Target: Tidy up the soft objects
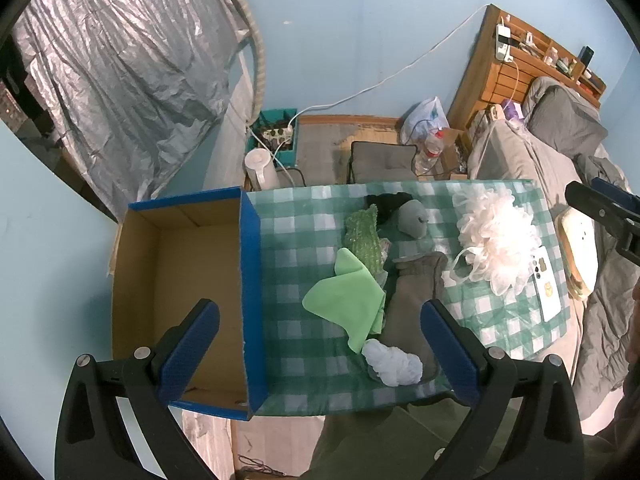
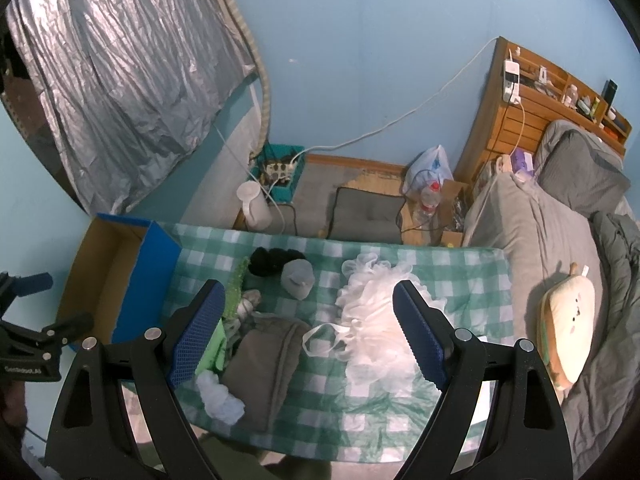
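From my left wrist view I see into the cardboard box (image 1: 176,280), bare inside; my right view shows only its edge, but adds the toast plush (image 2: 570,332) on the bed. The white loofah (image 2: 372,320), green cloth (image 1: 344,300) and grey garment (image 1: 412,300) lie on the checked cloth (image 1: 300,340), right of the box. My left gripper (image 1: 320,352) and right gripper (image 2: 308,332) hover above, fingers spread wide, holding nothing.

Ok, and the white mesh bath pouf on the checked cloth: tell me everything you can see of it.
The white mesh bath pouf is a big, fluffy ball of gathered netting, translucent and ruffled. A thin white cord loop trails from its near side. It lies loose on the green-checked cloth, right of the grey fabric bundle, apart from the cardboard box. Its far edge overlaps a white card. Nothing grips it: the right gripper hovers open above it, and the left gripper is open elsewhere.
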